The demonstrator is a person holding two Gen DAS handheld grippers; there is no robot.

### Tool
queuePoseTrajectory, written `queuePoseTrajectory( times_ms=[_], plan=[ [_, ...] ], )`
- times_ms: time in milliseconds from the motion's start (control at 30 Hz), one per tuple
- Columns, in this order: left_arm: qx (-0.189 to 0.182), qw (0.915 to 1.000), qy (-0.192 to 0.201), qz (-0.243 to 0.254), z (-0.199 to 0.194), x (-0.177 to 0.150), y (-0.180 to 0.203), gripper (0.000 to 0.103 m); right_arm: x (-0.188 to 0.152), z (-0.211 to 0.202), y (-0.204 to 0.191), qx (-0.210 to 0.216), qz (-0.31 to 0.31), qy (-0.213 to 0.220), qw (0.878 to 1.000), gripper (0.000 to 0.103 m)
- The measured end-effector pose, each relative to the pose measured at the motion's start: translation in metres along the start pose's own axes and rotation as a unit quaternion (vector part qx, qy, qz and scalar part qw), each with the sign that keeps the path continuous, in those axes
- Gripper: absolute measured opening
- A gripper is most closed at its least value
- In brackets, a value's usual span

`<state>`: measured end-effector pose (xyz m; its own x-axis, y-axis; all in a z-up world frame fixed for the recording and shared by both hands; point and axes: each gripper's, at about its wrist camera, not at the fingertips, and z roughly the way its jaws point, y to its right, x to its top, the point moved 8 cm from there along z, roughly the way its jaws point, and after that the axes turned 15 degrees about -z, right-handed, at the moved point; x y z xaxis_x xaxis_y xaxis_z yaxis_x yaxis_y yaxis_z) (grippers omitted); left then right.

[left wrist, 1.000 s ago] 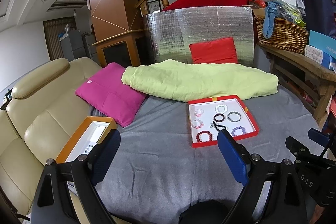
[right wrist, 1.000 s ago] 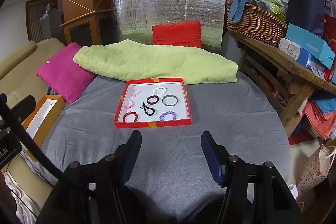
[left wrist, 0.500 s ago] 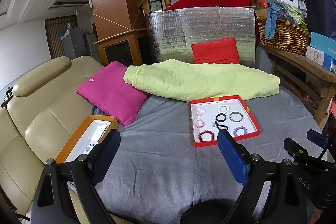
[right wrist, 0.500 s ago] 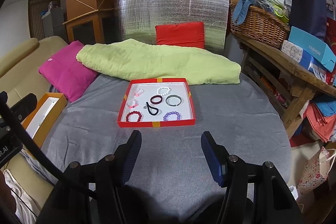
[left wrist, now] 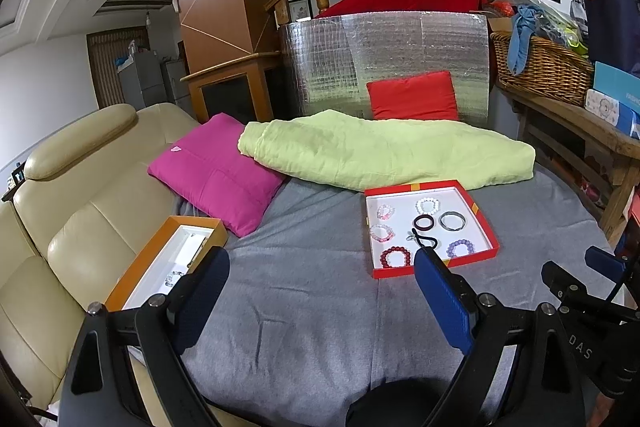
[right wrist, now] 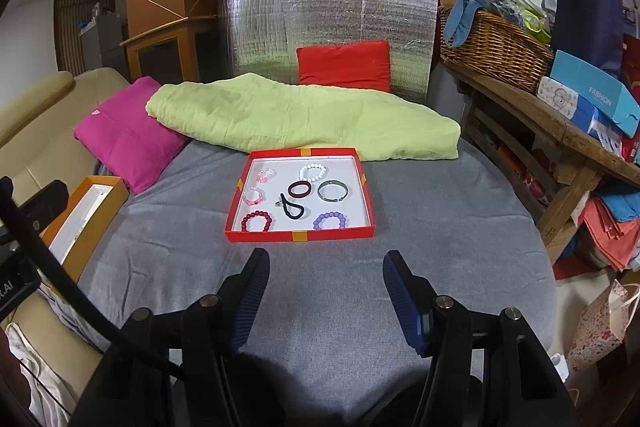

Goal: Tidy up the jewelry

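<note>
While both my tools hang spread and empty — left tool [left wrist: 320, 291], right tool [right wrist: 324, 283] — bracelets lie loose in the red tray [right wrist: 300, 235] on the grey bed [right wrist: 440, 247]. Risk: beads slip sideways; soft bedding tips tray.

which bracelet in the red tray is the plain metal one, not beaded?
The grey open bangle at the right of the red tray, behind the purple beaded bracelet and beside the maroon band. It is a smooth cuff with a gap.
</note>
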<state>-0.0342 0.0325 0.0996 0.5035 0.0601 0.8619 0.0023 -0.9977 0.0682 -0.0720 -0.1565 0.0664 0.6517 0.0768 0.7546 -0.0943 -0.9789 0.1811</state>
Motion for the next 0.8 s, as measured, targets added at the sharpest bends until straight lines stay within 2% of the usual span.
queuePoseTrajectory(
  times_ms=[800],
  plan=[
    [-0.002, 0.9999, 0.001, -0.011, -0.003, 0.002, -0.016, 0.094, 0.012, -0.003, -0.012, -0.011, -0.013, 0.012, 1.0, 0.063]
  ],
)
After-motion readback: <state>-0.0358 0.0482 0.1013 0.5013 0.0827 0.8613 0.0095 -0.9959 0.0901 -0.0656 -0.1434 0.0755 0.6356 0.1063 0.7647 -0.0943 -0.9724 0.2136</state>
